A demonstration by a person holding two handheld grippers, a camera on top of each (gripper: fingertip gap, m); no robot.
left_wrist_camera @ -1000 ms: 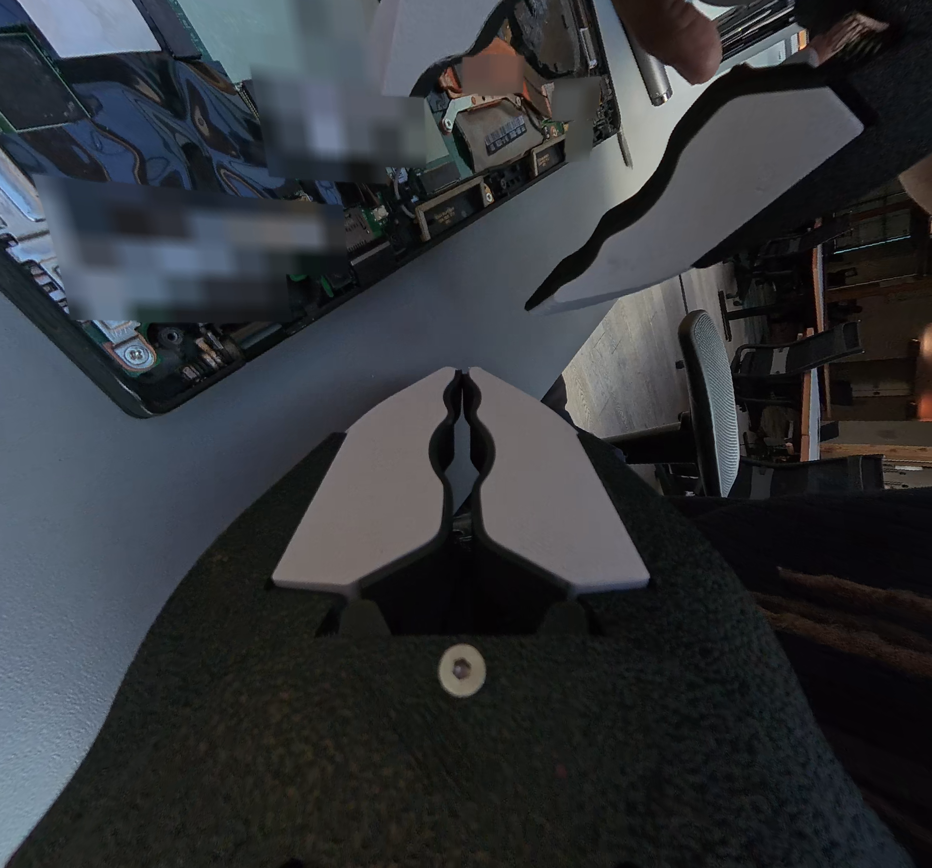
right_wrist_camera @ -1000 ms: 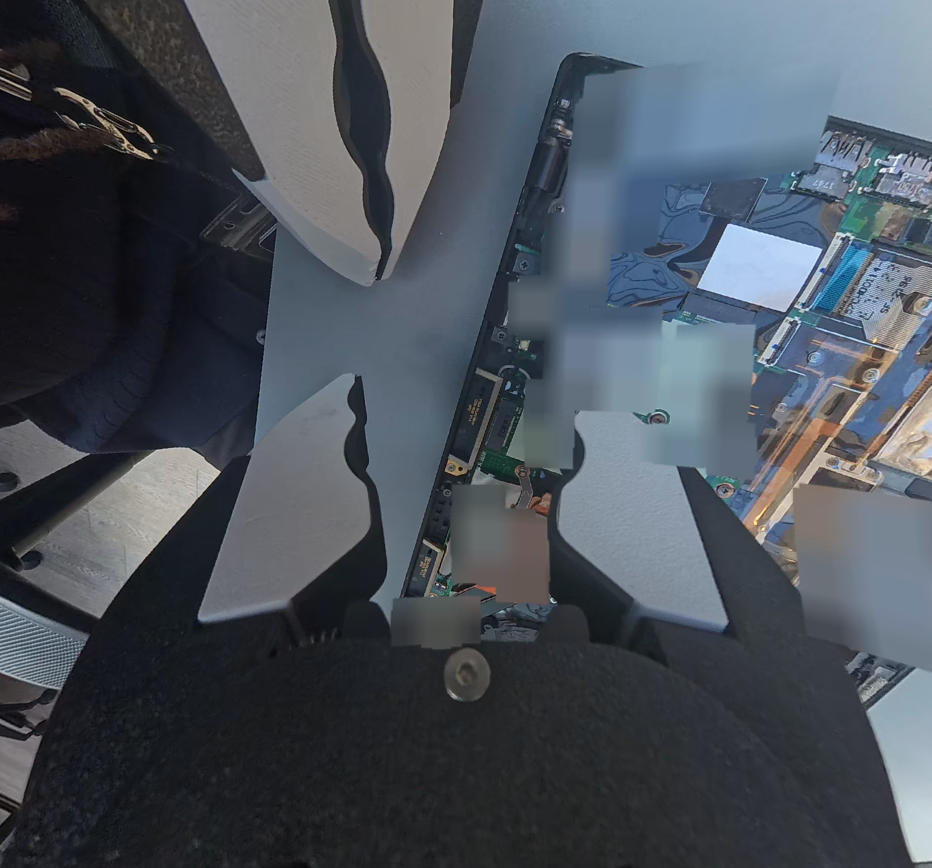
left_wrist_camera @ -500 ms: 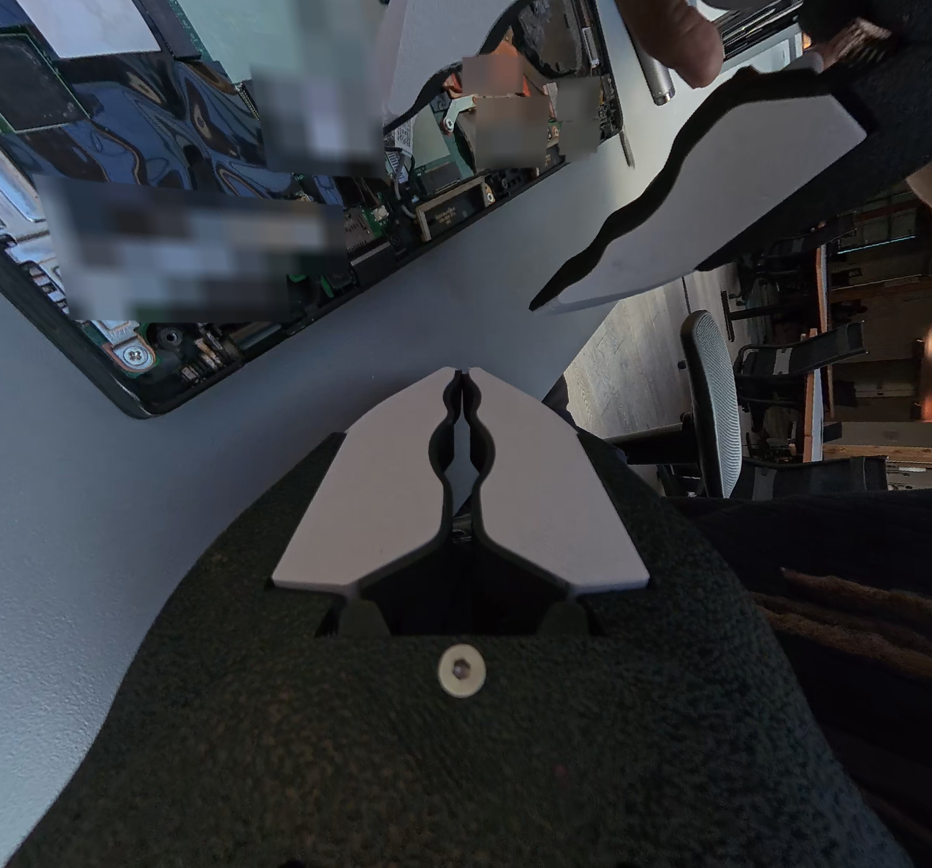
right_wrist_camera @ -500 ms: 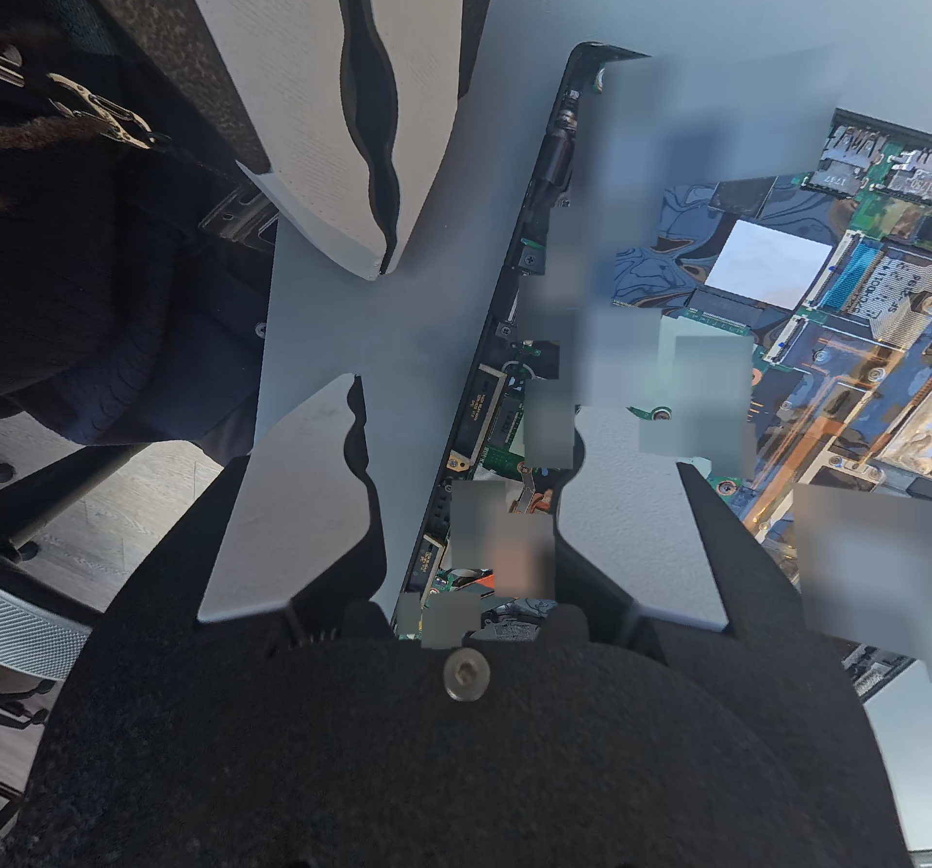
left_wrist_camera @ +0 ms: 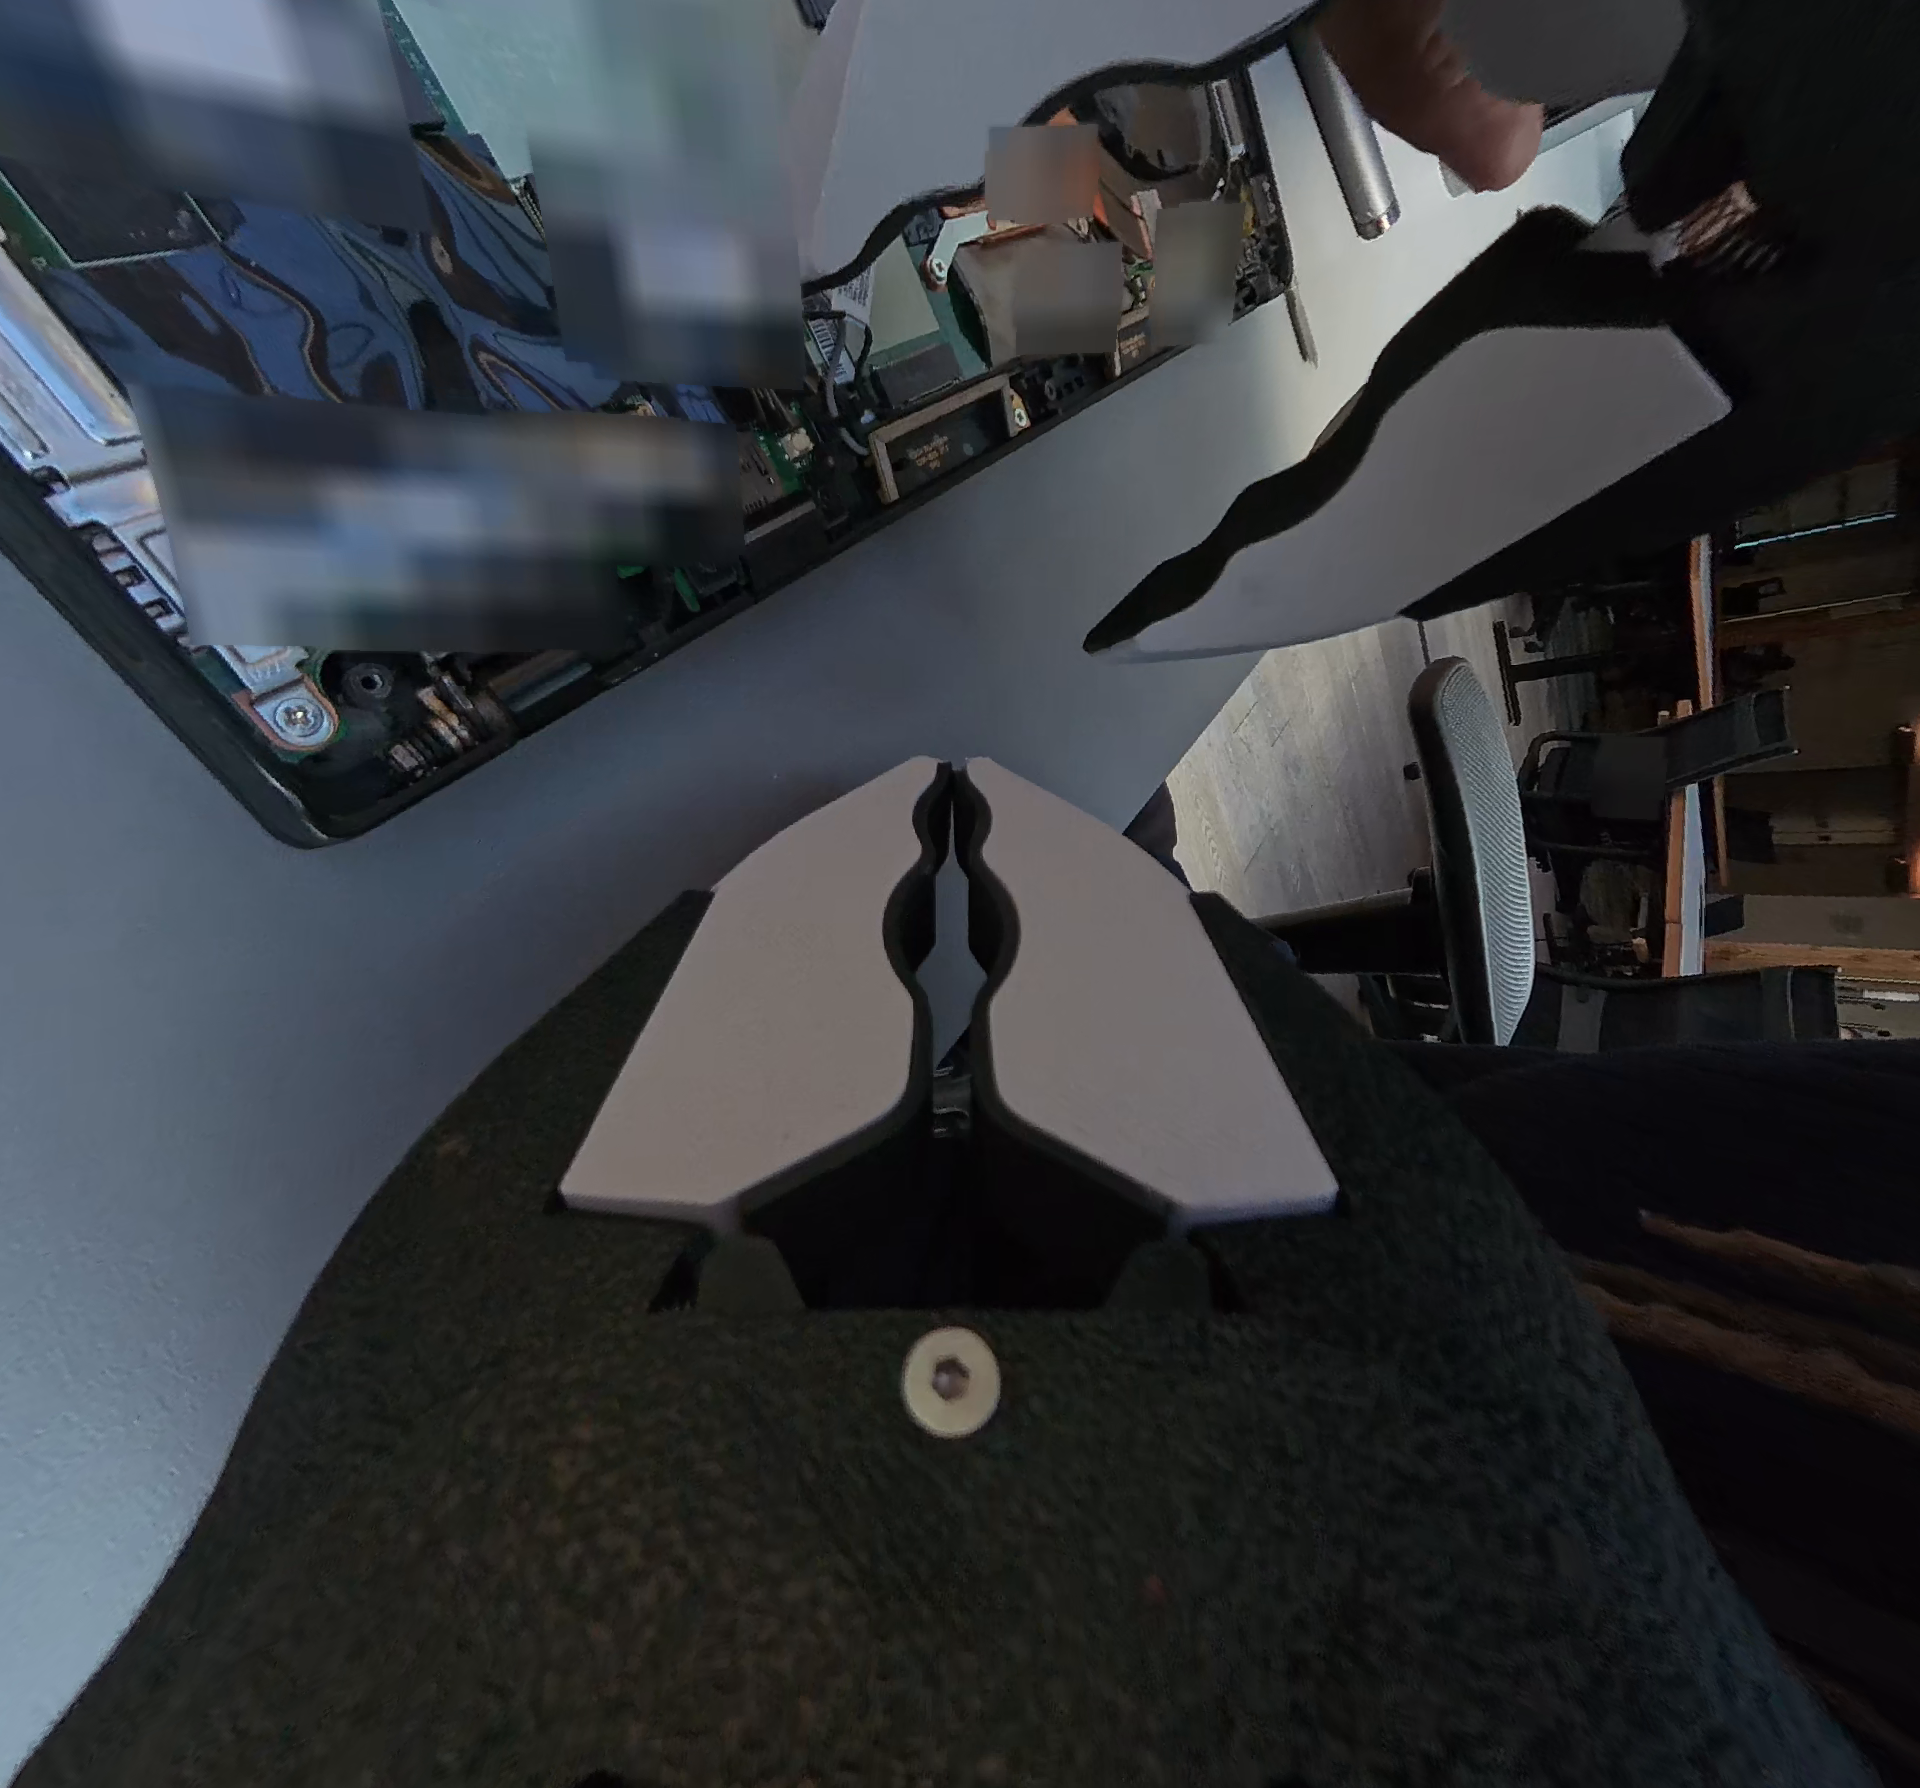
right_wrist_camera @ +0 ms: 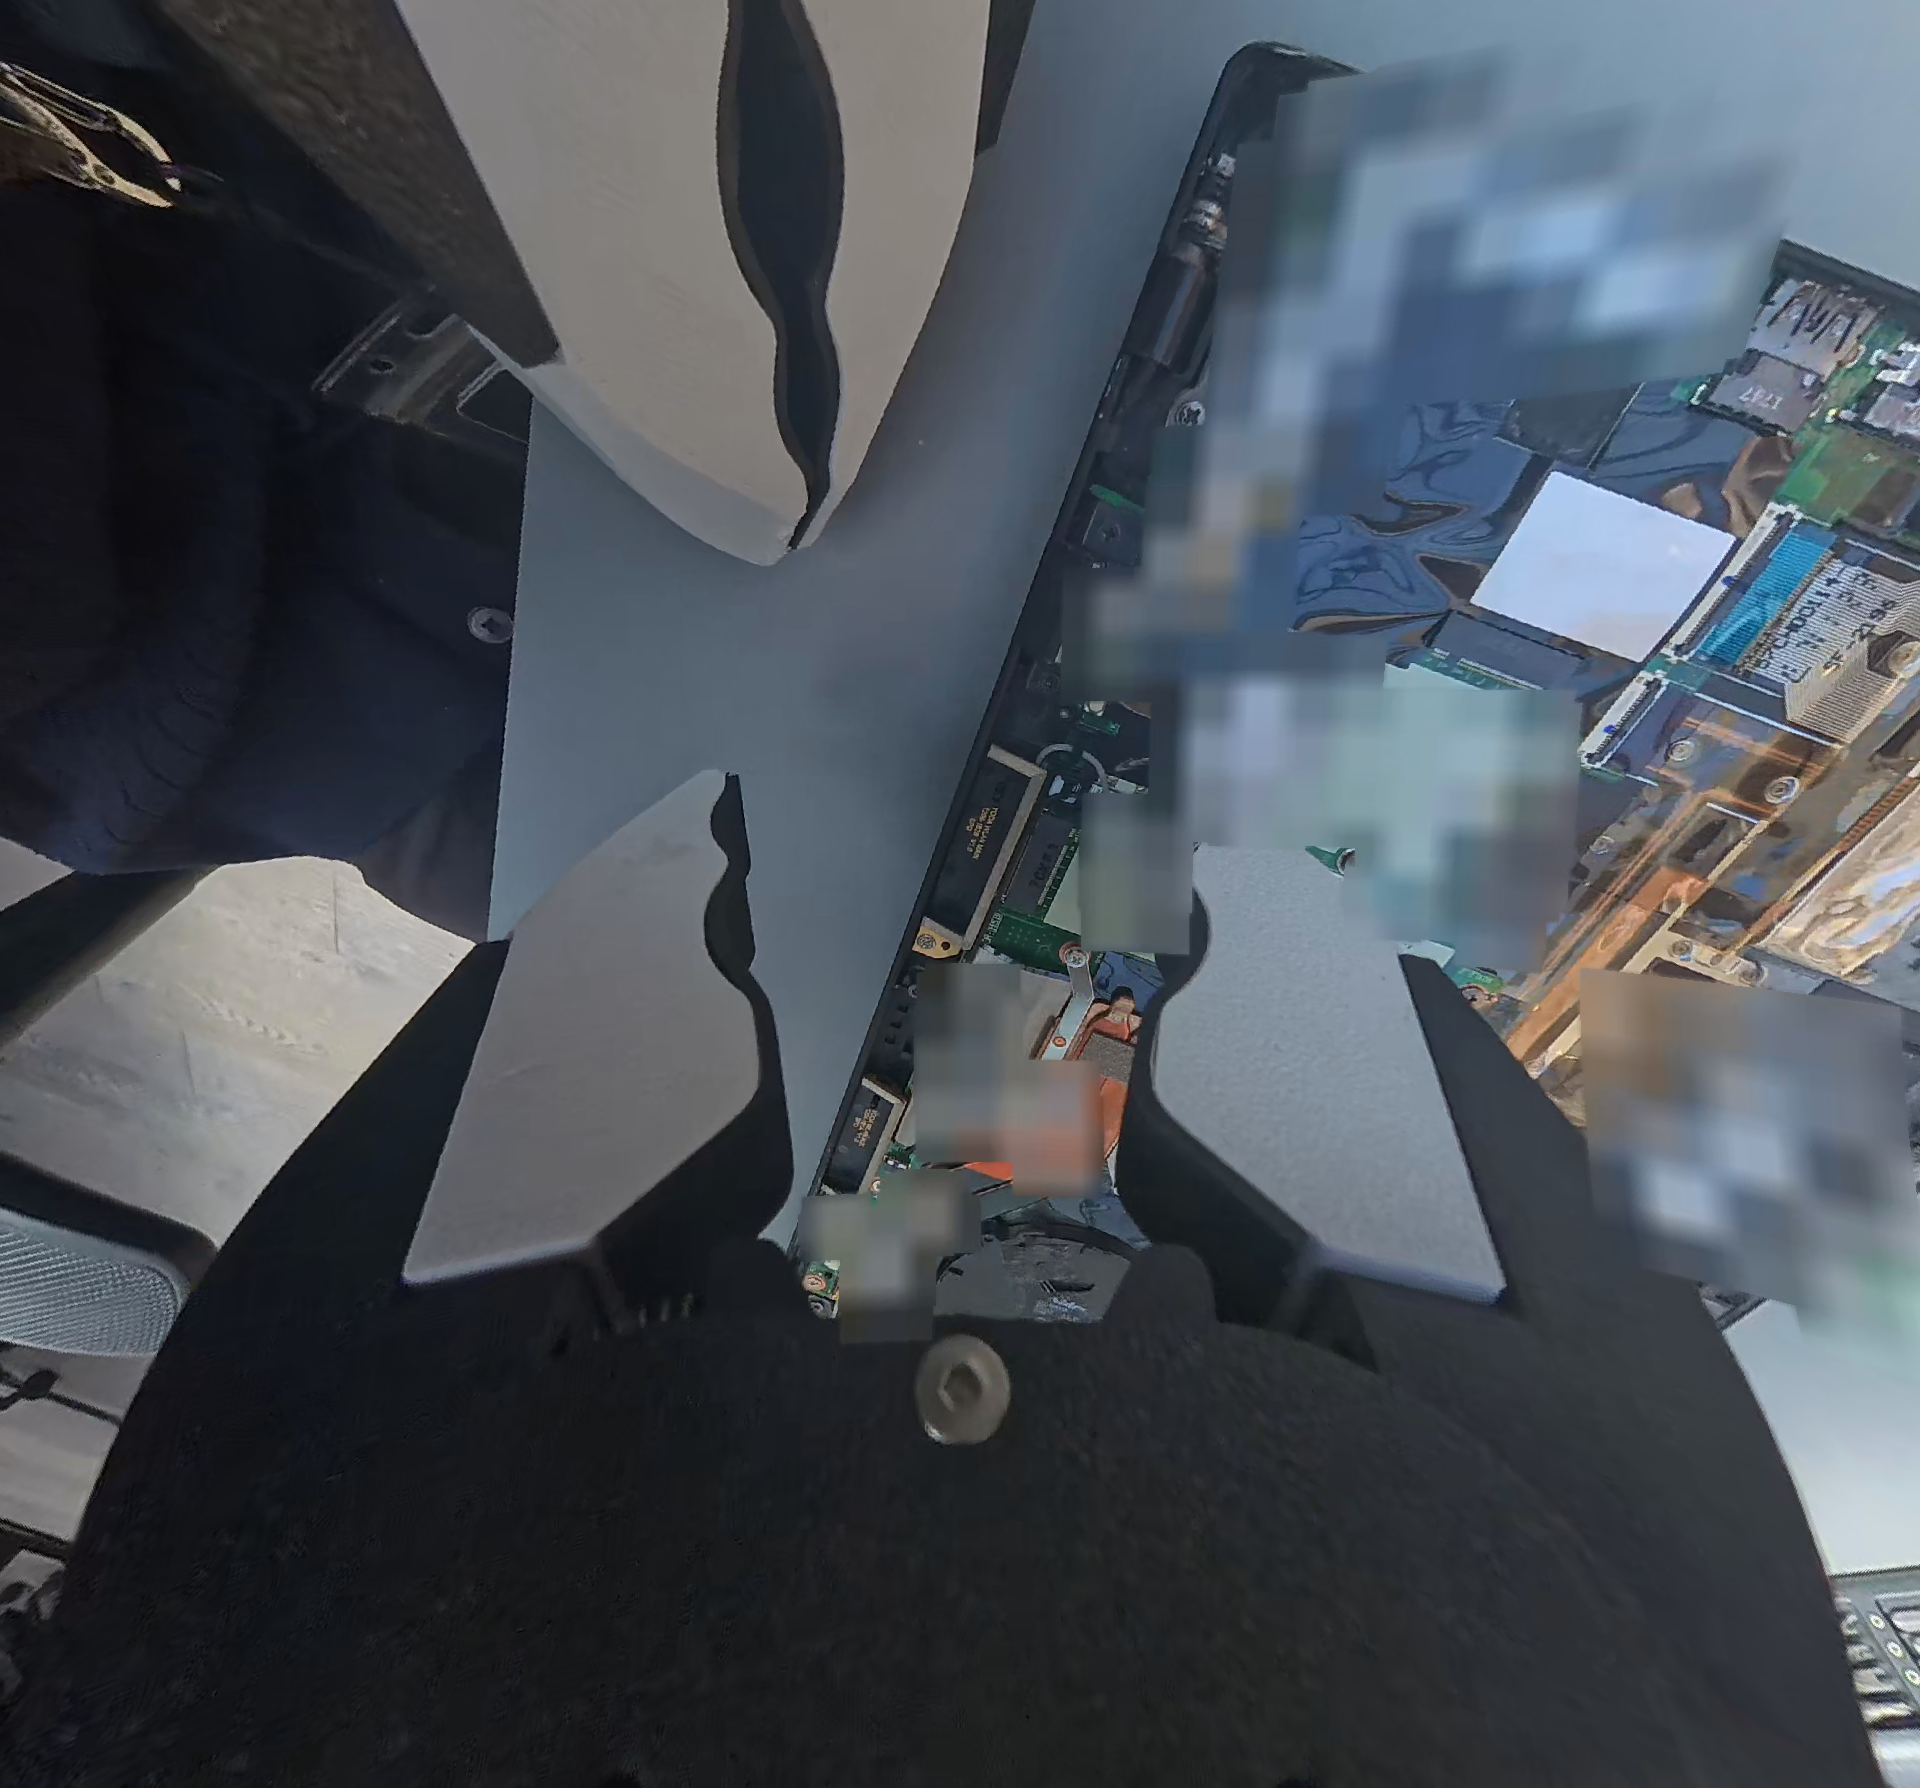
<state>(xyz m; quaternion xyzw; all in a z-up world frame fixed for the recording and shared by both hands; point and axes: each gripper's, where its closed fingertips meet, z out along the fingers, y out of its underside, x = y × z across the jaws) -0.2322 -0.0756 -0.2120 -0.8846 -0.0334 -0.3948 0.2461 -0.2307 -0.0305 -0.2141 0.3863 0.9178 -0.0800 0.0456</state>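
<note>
An opened laptop (left_wrist_camera: 436, 304) lies on a grey table (left_wrist_camera: 208, 1063) with its circuit board, copper heat pipe (left_wrist_camera: 1117, 206) and connectors bare. My left gripper (left_wrist_camera: 951, 772) is shut and empty, and hovers over the table just off the laptop's near edge. My right gripper (right_wrist_camera: 977, 824) is open and straddles the laptop's edge (right_wrist_camera: 1023, 699). One of its fingers (right_wrist_camera: 1330, 1063) is over the board near the copper part (right_wrist_camera: 1101, 1032), and the other is over bare table. It holds nothing. The left gripper (right_wrist_camera: 800, 533) shows shut at the top of the right wrist view.
A silver cylinder (left_wrist_camera: 1345, 149) lies on the table past the laptop, next to a person's thumb (left_wrist_camera: 1455, 107). The table edge drops to a wood floor (left_wrist_camera: 1299, 782) with a mesh office chair (left_wrist_camera: 1475, 855) and desks beyond. Dark clothing (right_wrist_camera: 208, 595) is at the table's side. There is about 5 centimeters between the tips of the two grippers.
My right gripper has shifted slightly over the laptop's edge and stays open. My left gripper has stayed shut and has hardly moved.
</note>
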